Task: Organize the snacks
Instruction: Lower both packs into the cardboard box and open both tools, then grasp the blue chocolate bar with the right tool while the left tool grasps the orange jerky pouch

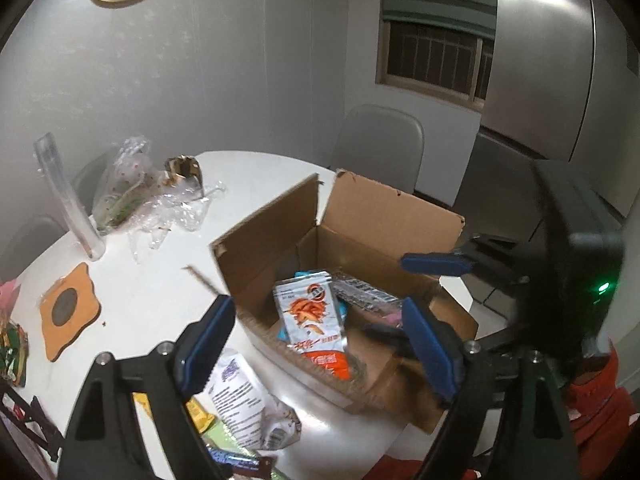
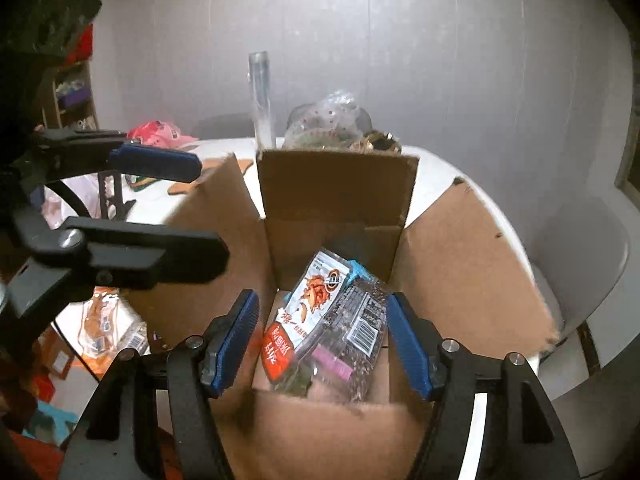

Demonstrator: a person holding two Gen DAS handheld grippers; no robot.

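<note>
An open cardboard box [image 1: 360,208] [image 2: 336,188] stands on the white table [image 1: 160,280]. Inside lie a white-and-red snack packet [image 1: 310,316] [image 2: 308,304] and a dark packet with a barcode [image 1: 364,292] [image 2: 360,320]. My left gripper [image 1: 318,340] hangs open over the box's near-left corner, nothing pressed between its blue pads. My right gripper [image 2: 320,342] is open above the box, with the packets lying below it between the pads and untouched. In the right wrist view the left gripper [image 2: 212,208] shows at the box's left flap. More snack packets [image 1: 244,396] lie on the table near the left gripper.
An orange coaster [image 1: 68,312], a clear tube [image 1: 68,200] and crumpled plastic bags [image 1: 128,184] sit on the far left of the table. Green packets [image 1: 12,348] lie at the left edge. A grey chair [image 1: 380,144] stands behind the box. A pink bag [image 2: 160,132] sits at the back.
</note>
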